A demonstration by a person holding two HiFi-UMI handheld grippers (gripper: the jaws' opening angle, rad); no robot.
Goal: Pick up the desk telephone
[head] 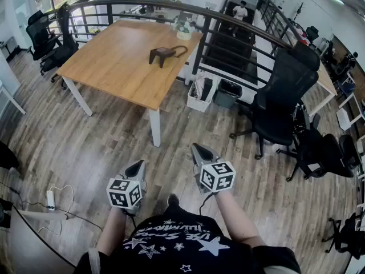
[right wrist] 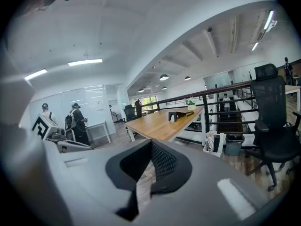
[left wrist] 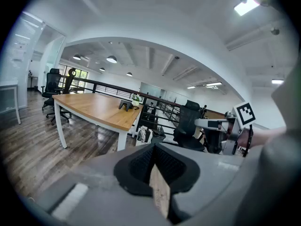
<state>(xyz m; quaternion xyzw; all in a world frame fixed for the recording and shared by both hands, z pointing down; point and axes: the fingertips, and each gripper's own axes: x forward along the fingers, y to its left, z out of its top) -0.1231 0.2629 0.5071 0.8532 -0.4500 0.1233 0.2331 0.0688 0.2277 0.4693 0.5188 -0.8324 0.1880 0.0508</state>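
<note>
The desk telephone is a dark set with a curled cord, standing near the far right edge of the wooden table. It shows small in the left gripper view and in the right gripper view. Both grippers are held low in front of the person, well short of the table. My left gripper has its jaws together with nothing between them. The right gripper looks the same, its pads meeting at the tips and holding nothing.
A black office chair stands to the right, with more chairs behind it. A white bin and a dark bin sit by the dark railing past the table. A power strip lies on the floor at left.
</note>
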